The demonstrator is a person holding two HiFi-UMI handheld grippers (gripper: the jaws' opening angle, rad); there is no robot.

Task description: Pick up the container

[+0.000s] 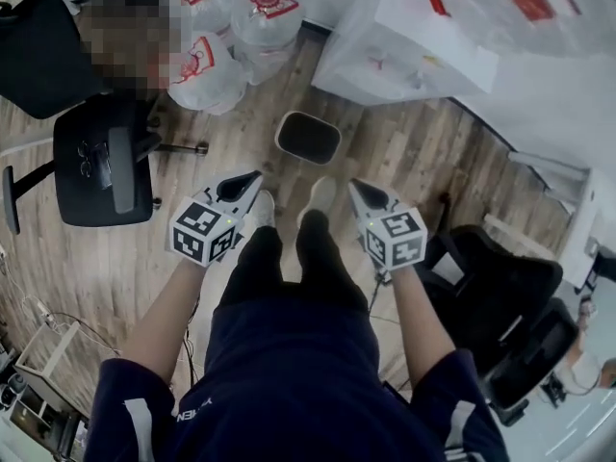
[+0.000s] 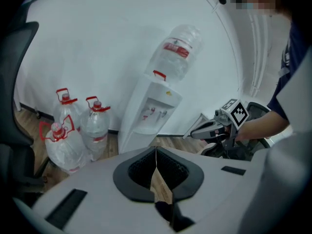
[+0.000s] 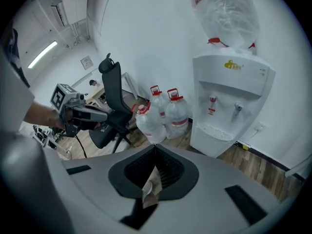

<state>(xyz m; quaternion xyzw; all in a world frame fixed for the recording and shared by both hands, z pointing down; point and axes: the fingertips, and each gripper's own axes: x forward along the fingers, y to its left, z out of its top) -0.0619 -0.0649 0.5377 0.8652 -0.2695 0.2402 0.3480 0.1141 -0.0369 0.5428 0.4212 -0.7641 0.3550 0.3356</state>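
Observation:
A small dark container with a pale rim (image 1: 308, 138) stands on the wooden floor ahead of the person's feet, seen only in the head view. My left gripper (image 1: 252, 177) is held at waist height to the left of the legs, its jaws shut with nothing between them (image 2: 156, 151). My right gripper (image 1: 354, 186) hangs level with it on the right, also shut and empty (image 3: 155, 148). Both tips point forward, short of the container and well above it. Each gripper shows in the other's view: the right gripper (image 2: 196, 133), the left gripper (image 3: 104, 116).
Three large water jugs (image 1: 210, 73) stand at the far left of the container, beside a white water dispenser (image 1: 404, 37). A black office chair (image 1: 96, 162) is on the left. Another black chair (image 1: 500, 296) is close on the right.

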